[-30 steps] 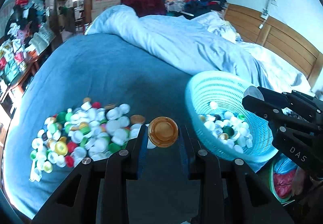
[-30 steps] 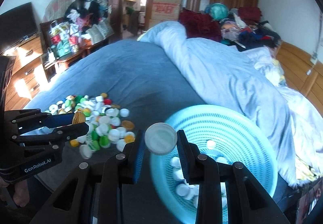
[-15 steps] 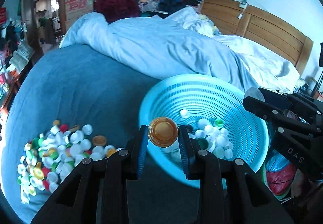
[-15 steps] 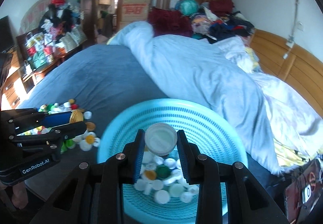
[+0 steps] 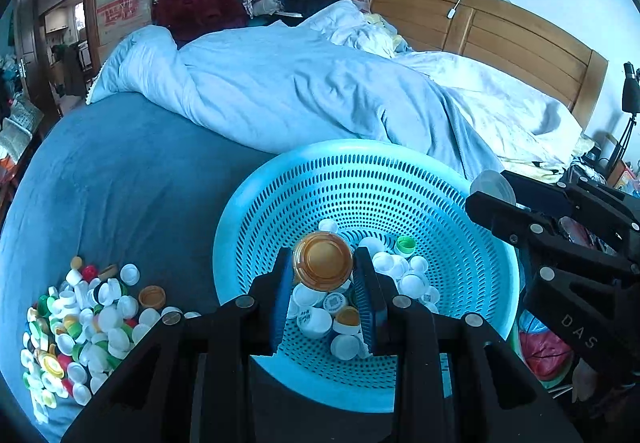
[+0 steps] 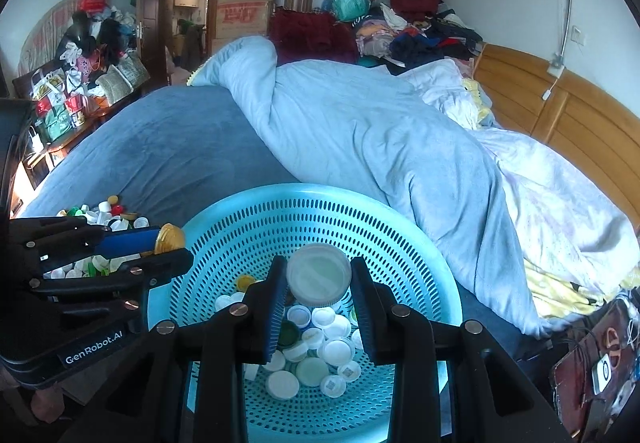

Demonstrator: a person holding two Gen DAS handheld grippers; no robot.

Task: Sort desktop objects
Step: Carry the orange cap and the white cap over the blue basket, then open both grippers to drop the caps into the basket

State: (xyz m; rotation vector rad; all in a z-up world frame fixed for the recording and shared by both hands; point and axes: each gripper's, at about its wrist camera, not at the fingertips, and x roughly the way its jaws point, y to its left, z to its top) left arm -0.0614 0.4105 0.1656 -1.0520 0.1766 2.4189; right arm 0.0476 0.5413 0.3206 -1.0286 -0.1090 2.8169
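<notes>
Bedroom's a mess, bed (image 5: pixel 120 179) is my worktable. Left cam catches the whole cap pile (image 5: pixel 84 323); right cam barely sees it but shows the dresser clutter. A second ago I was over the pile, now both claws hang over the basket (image 5: pixel 360 179). Left claw (image 5: pixel 322 263) pinches an orange cap (image 5: pixel 322 261), right claw (image 6: pixel 318 275) a white cap (image 6: pixel 319 273).

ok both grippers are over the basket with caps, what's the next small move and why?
Probably open both and drop. The left gripper holds a round orange plastic cap and the right gripper a round white plastic cap, both above the perforated turquoise plastic basket that already holds caps.
</notes>
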